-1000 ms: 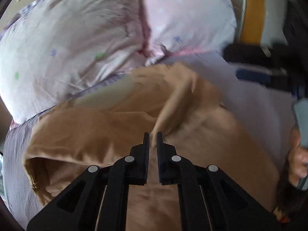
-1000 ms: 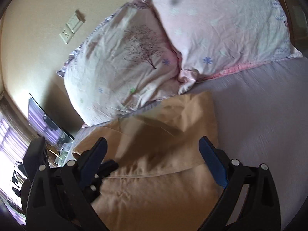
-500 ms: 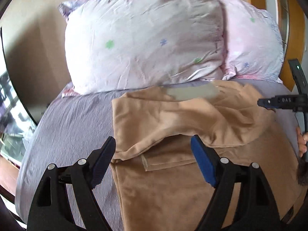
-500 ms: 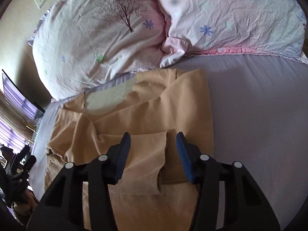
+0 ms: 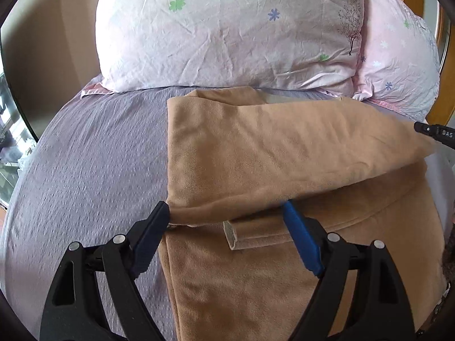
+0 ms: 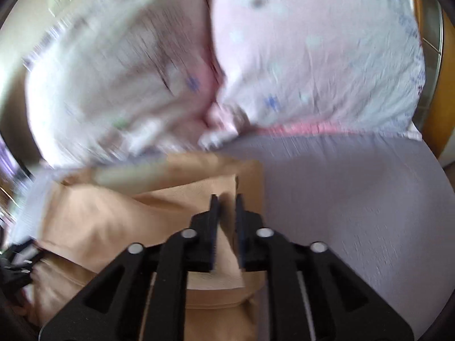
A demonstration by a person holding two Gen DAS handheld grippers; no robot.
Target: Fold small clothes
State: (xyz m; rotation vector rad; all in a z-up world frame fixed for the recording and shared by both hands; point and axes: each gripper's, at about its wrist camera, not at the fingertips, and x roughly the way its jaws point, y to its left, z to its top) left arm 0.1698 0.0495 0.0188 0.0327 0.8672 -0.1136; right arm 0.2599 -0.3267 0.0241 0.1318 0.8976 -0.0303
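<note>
Meanwhile, the tan garment (image 5: 284,153) lies on the lavender bedsheet (image 5: 93,153) below two pillows (image 5: 227,31), soft, light, apt to sag, best taken at hems or corners. The left gripper (image 5: 227,221), half a second ago already spread, hovers wide; the right gripper (image 6: 226,210), then open, now pinches a fold.

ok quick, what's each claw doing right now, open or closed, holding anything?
Left claw: open, holding nothing.
Right claw: closed on a fold of the tan fleece garment.
</note>
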